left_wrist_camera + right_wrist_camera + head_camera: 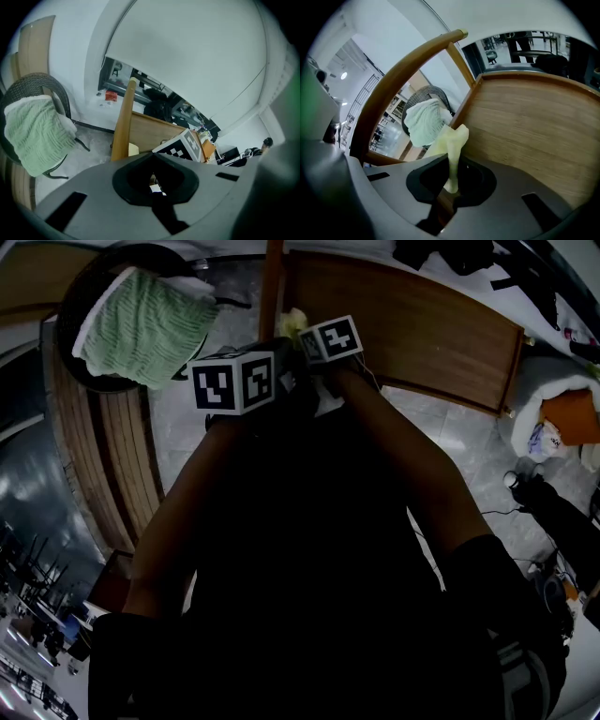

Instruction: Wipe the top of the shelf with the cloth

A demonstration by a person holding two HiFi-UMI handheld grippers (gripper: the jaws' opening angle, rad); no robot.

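Observation:
A pale yellow cloth (451,145) sticks up from my right gripper (450,190), whose jaws are shut on it. In the head view the cloth (292,322) peeks out just beyond the two marker cubes, at the near left corner of the wooden shelf top (412,324). The shelf top (534,126) fills the right side of the right gripper view. My left gripper (154,187) is held close beside the right one, its jaws together with nothing clearly between them. A corner of the cloth (133,150) shows past it.
A green towel (141,324) is draped over a dark wicker chair (89,277) at the far left. A wooden post (272,282) rises beside the shelf. Bags and dark clothing (562,418) lie on the floor at the right.

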